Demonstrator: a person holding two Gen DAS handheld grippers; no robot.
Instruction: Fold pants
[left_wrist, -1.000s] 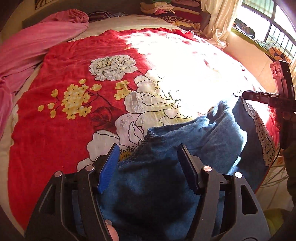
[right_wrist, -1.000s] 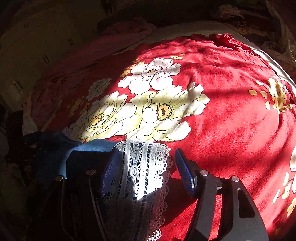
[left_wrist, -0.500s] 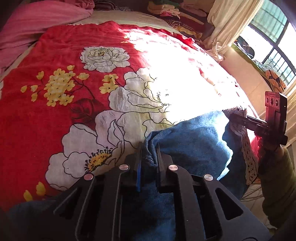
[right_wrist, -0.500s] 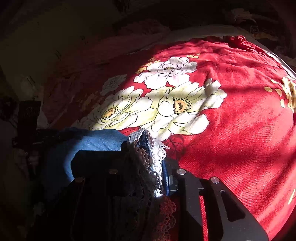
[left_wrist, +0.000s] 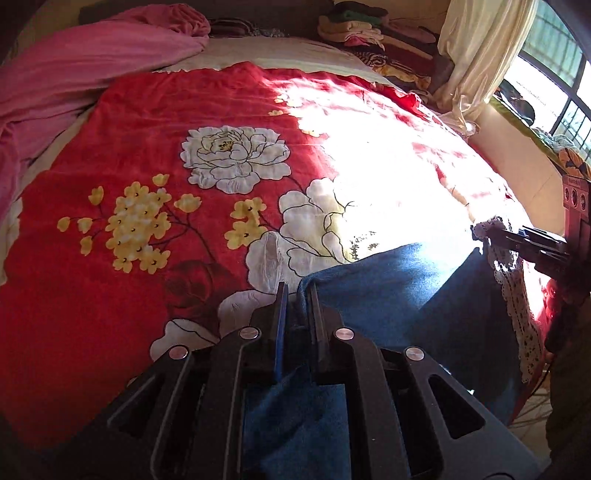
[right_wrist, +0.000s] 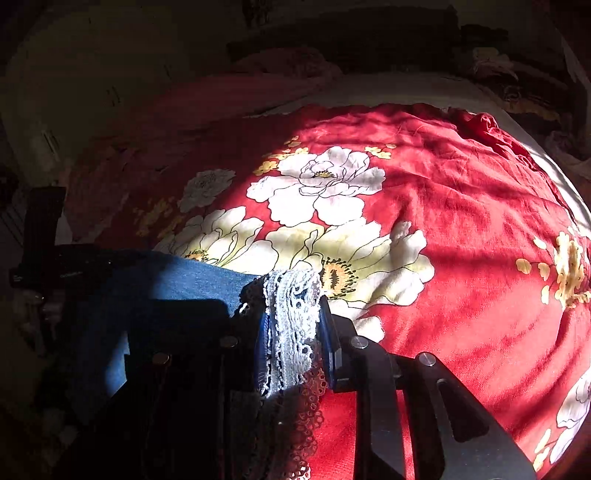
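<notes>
Left wrist view is showing the left tool (left_wrist: 295, 295) clamping the blue denim pants (left_wrist: 388, 288) on the red floral bedspread (left_wrist: 147, 295), the right tool (right_wrist: 295, 317) pinching their white lace hem (right_wrist: 291, 302), probably stretching them flat for folding.

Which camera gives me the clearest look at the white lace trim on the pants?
Right wrist view: the lace trim sits sunlit, close up, bunched between the right gripper pads. Left wrist view shows the same trim only small, hanging at the frame's right edge.
</notes>
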